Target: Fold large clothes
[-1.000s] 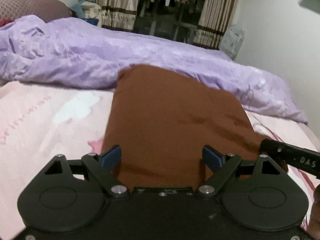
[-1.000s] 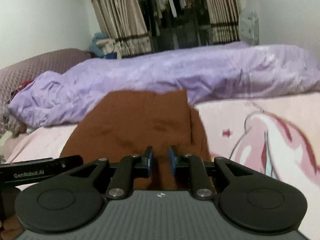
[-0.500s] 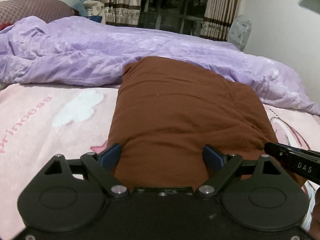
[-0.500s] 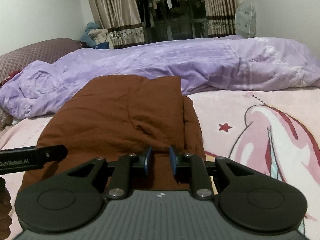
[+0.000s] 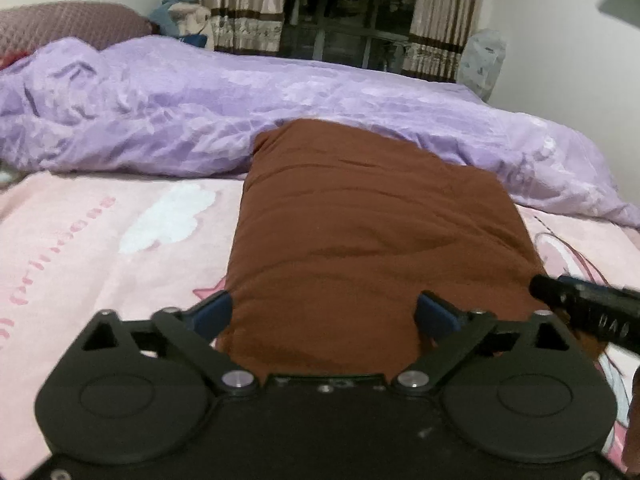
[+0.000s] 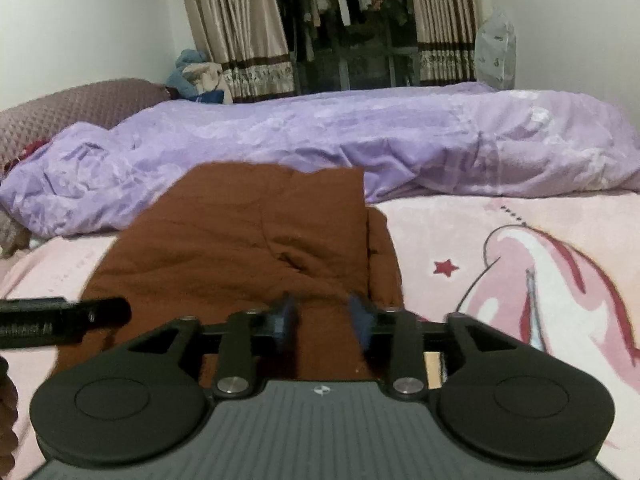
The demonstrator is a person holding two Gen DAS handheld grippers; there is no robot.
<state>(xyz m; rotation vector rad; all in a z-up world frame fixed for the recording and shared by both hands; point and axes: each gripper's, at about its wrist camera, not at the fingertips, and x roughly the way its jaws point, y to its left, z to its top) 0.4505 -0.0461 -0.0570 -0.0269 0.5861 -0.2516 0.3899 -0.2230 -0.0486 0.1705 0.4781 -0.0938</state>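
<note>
A folded rust-brown fabric garment [image 5: 376, 240] lies on the pink cartoon-print bed sheet [image 5: 80, 248], its far edge against a crumpled lilac quilt [image 5: 200, 108]. The left tool [image 5: 324, 314] has its jaws spread wide at the garment's near edge. The right tool [image 6: 322, 320] is parted over the near right corner, gripping nothing.

Folded rust-brown fabric garment [image 5: 372, 240] lies on pink printed bedsheet [image 5: 92, 248], far edge against crumpled lilac satin duvet [image 5: 200, 108]. Black left gripper [image 5: 324, 314] w/ blue-padded fingers spread wide over garment's near edge. Right gripper [image 5: 588, 312] pokes in at garment's near-right corner.
</note>
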